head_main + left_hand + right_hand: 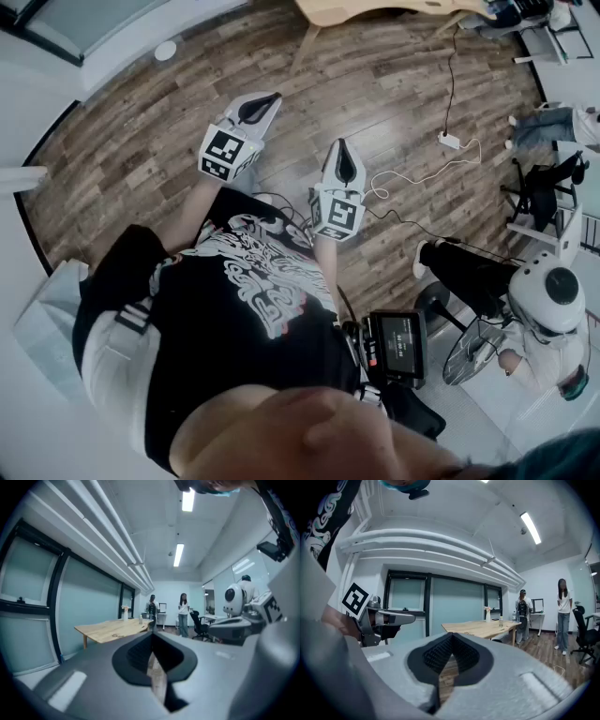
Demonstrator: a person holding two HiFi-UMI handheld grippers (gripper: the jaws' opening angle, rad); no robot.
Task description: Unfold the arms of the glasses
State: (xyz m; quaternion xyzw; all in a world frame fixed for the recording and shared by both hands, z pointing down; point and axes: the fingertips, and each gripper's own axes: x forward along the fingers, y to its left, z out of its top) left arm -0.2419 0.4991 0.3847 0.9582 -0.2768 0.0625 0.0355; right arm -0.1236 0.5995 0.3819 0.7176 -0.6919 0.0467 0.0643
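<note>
Glasses show in no view, so unfolding looks not yet begun. Left gripper (267, 99) and right gripper (340, 146) hover over the wooden floor (394, 75), jaws pressed together, holding nothing. The next move likely calls for locating the glasses, perhaps at the far table (112, 629).

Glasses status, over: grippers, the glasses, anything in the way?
Left gripper shut, empty. Right gripper shut, empty. Glasses not in any view. Both held over wood floor; wooden table far off.
</note>
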